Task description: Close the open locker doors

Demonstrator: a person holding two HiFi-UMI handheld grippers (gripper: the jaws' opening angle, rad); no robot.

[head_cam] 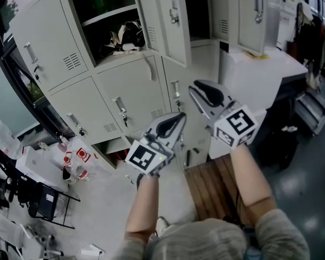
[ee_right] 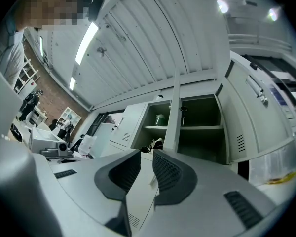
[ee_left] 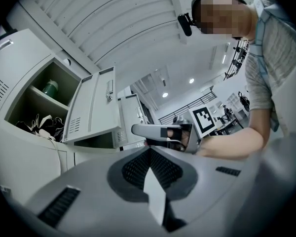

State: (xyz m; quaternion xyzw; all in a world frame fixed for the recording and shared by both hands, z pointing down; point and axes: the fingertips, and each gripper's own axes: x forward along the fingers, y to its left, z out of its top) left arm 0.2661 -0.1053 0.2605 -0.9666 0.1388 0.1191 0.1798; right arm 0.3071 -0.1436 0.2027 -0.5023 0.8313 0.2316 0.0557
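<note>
Both hands are up facing the lockers, nothing grabbed yet. My left claw [head_cam: 177, 119] is pressed together at the tips. My right claw [head_cam: 199, 90] shows a slim gap with nothing in it. The open locker door [head_cam: 165, 34] hangs well ahead of me, upper row. It's thin painted sheet metal with louvred vents and a bar handle. I'd push flat on the panel near its free edge — not the vents — and ease it so it doesn't bounce back.
</note>
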